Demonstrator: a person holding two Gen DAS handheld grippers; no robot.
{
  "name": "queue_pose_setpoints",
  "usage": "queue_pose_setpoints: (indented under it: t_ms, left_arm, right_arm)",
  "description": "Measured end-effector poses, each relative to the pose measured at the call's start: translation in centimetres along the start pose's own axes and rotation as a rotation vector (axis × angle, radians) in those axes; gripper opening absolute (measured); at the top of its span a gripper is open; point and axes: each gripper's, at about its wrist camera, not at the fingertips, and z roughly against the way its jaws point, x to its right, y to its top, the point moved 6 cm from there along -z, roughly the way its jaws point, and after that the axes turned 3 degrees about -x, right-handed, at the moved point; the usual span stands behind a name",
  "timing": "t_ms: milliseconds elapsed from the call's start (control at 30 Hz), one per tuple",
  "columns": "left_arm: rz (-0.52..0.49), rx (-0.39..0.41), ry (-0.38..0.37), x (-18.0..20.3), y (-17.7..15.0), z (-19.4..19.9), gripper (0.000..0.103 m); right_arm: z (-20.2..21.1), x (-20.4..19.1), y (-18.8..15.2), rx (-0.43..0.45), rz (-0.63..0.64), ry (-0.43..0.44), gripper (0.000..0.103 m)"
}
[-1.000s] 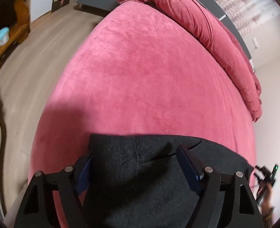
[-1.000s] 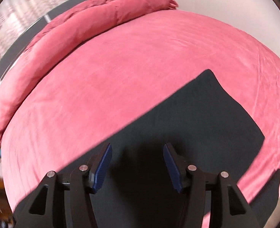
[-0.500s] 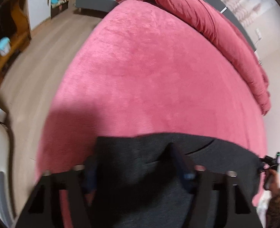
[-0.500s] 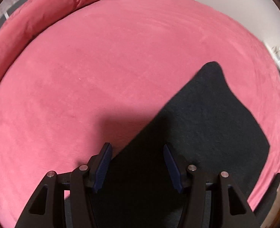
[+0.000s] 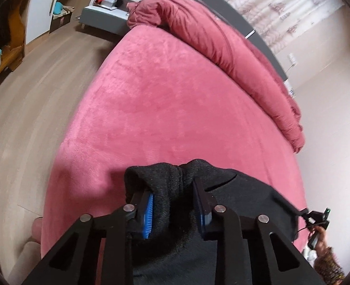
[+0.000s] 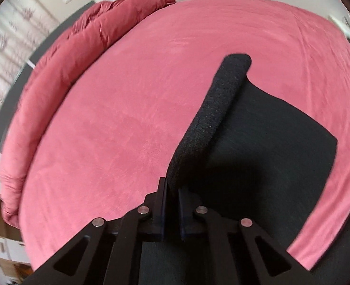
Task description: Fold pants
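Black knit pants (image 5: 241,190) lie on the near part of a bed (image 5: 165,99) covered in pink plush fabric. The left claw (image 5: 175,209) is closing, and a bunched fold of the pants' edge sits pressed between its blue-faced pads (image 5: 148,216), lifted off the bed. In the right wrist view the right claw (image 6: 172,210) is clamped narrow on another edge of the pants (image 6: 258,147), which rises from its jaws as a rolled ridge running up and away, while the rest of the garment spreads flat on the bed (image 6: 127,123) to the right. A rolled pink duvet (image 5: 222,47) lies along the far edge of the bed against a dark headboard (image 5: 222,9). Beyond the bed's corner stand a grey-and-white nightstand (image 5: 108,7) and a wooden floor (image 5: 32,90). At the right edge of the left wrist view a person's hand (image 5: 321,236) holds the other claw's handle. No writing or brand can be read anywhere.
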Motion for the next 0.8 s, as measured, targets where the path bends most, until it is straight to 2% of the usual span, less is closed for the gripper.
queue_pose_setpoints:
  t_ms: [267, 400, 467, 500, 567, 633, 700, 767, 800]
  left_arm:
    - [-0.047, 0.048, -0.1, 2.1, -2.1, 4.6, 0.023]
    - [-0.027, 0.079, -0.185, 2.2, -4.0, 7.2, 0.019]
    - [-0.005, 0.1, -0.228, 1.9, -4.7, 8.5, 0.017]
    - [0.009, 0.122, -0.245, 1.4, -5.2, 9.5, 0.005]
    - [0.026, 0.136, -0.277, 0.7, -6.2, 10.9, 0.005]
    - [0.017, 0.116, -0.283, 0.2, -7.6, 11.3, 0.005]
    - [0.007, 0.104, -0.291, -0.3, -9.2, 11.8, 0.006]
    - [-0.011, 0.079, -0.304, -0.5, -11.1, 11.7, 0.006]
    - [-0.022, 0.075, -0.298, -0.5, -11.6, 11.7, 0.006]
  right_arm:
    - [6.3, 0.7, -0.6, 0.055, -0.024, 0.164, 0.007]
    - [9.9, 1.2, -2.6, 0.075, -0.018, 0.248, 0.007]
    - [12.4, 2.7, -4.0, 0.089, -0.025, 0.282, 0.007]
    - [13.3, 3.4, -4.5, 0.095, -0.033, 0.294, 0.006]
    - [15.5, 6.1, -5.2, 0.126, -0.05, 0.291, 0.003]
    - [18.0, 8.6, -5.9, 0.169, -0.078, 0.293, 0.002]
    - [19.2, 12.1, -6.1, 0.189, -0.116, 0.247, 0.002]
    - [19.5, 15.6, -7.1, 0.171, -0.162, 0.227, 0.002]
    - [18.9, 16.7, -8.0, 0.12, -0.185, 0.25, 0.004]
